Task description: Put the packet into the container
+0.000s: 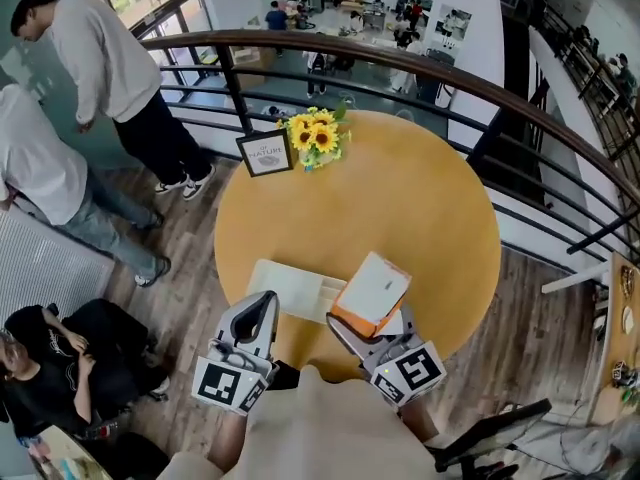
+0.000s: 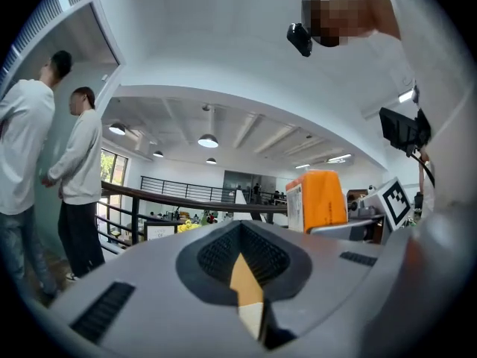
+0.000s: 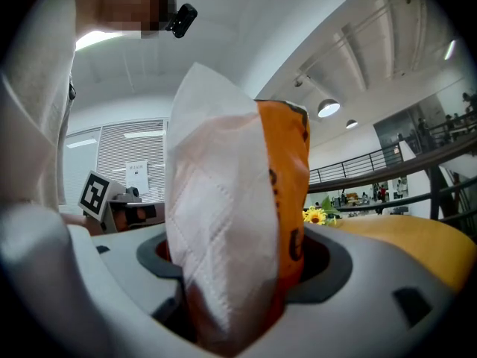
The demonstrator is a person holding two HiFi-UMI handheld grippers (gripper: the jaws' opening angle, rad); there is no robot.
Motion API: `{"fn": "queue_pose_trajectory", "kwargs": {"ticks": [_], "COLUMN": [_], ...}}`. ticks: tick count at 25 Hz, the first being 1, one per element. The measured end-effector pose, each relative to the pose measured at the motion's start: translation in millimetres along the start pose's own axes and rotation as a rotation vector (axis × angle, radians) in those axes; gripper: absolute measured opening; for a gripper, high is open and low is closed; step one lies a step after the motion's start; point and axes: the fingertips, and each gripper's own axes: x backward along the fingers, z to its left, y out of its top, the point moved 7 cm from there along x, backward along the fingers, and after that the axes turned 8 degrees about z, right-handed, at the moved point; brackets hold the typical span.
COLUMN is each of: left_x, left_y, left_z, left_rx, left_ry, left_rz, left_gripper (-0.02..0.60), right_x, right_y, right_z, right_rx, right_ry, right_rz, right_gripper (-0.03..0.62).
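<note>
Office-like mezzanine: a railing (image 1: 330,40) overlooks desks (image 1: 372,16) and people (image 1: 277,15) below.

We see a round yellow-brown counter (image 1: 400,208) standing on a wooden floor (image 1: 540,308), close to a dark railing. Three things lie on the counter. At the far edge there is a bunch of sunflowers (image 1: 316,136) with green leaves. Just beside the flowers, on their left, stands a small framed sign (image 1: 265,153) with a dark frame, and it leans back a little. Near our edge lies a flat white container (image 1: 295,290), well apart from the flowers. The rest of the counter top is bare wood.
</note>
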Motion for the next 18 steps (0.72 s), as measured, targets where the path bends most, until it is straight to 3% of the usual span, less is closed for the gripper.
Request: {"fn": "queue_pose_trajectory", "kwargs": {"ticks": [6,18], "left_x": [-2,1], "left_y": [-8,-19], "left_z": [31,89], "left_rx": [0.044,0.069], "left_ry": [0.055,0.047], "left_rz": [0.037,0.059], "left_gripper": [0.005,0.005], "right_x": [-24,-77], "right_y": [-4,-1], "right_z": [-8,6], "right_rx": [-0.025,-0.010], "right_ry": [0.007,-0.018], "right_rz": [0.059,0.106], "right_gripper": [0.359,0.359]}}
